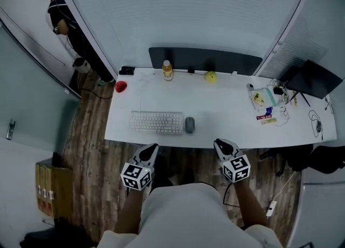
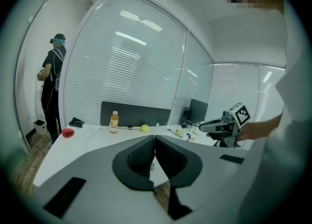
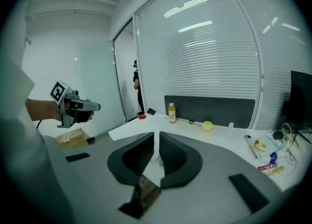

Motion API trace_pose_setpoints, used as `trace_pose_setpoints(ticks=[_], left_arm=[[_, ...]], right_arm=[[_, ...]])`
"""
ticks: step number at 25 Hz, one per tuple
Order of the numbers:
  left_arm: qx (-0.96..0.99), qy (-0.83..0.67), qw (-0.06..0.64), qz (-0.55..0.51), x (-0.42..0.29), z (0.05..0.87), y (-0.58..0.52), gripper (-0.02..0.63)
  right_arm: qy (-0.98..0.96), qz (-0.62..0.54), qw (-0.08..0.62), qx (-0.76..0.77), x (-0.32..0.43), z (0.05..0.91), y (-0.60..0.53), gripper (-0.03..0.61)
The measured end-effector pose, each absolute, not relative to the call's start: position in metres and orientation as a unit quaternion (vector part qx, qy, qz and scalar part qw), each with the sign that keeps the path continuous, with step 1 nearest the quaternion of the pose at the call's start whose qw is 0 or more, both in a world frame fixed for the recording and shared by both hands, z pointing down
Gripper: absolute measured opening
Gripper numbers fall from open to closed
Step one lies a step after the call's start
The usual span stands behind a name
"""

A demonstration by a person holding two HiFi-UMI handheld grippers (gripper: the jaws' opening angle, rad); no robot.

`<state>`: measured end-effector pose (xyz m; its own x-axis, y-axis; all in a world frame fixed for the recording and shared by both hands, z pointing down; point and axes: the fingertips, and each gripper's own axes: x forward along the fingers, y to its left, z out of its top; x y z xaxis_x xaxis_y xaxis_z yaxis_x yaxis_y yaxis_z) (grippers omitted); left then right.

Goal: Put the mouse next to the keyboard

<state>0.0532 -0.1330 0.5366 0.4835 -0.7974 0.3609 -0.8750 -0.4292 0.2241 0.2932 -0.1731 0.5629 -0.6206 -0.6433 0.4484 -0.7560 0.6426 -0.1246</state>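
Observation:
A white keyboard (image 1: 156,122) lies near the front edge of the white desk (image 1: 226,107). The grey mouse (image 1: 190,124) sits just to its right, close beside it. Both grippers hang off the desk, in front of its near edge and above the wooden floor. My left gripper (image 1: 152,146) is shut with nothing between its fingers, seen again as the left gripper (image 2: 154,138). My right gripper (image 1: 218,143) is shut and empty too, seen again as the right gripper (image 3: 157,135). Each gripper view shows the other hand's gripper off to one side.
An orange bottle (image 1: 167,70), a yellow ball (image 1: 211,76), a red object (image 1: 121,86) and a dark screen panel (image 1: 205,58) line the desk's back. Small clutter (image 1: 267,104) and a black monitor (image 1: 312,80) fill the right end. A person (image 1: 59,15) stands far left.

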Motion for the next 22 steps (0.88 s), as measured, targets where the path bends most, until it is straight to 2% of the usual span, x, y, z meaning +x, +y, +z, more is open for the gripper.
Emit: trace_pose_setpoints(ticks=[6,13,22], left_arm=[[0.816,-0.528,0.212,0.104,0.051,0.544,-0.1,0.018],[0.819,-0.536,0.177,0.104,0.034,0.525,-0.086,0.018],[0.826,-0.532,0.153,0.107,-0.014,0.505,-0.077,0.018]], right_arm=[[-0.9,0.148,0.162,0.377,0.283,0.555,-0.159,0.038],[-0.902,0.149,0.128,0.383,0.266,0.541,-0.152,0.038],[-0.901,0.128,0.122,0.396,0.228,0.518,-0.148,0.037]])
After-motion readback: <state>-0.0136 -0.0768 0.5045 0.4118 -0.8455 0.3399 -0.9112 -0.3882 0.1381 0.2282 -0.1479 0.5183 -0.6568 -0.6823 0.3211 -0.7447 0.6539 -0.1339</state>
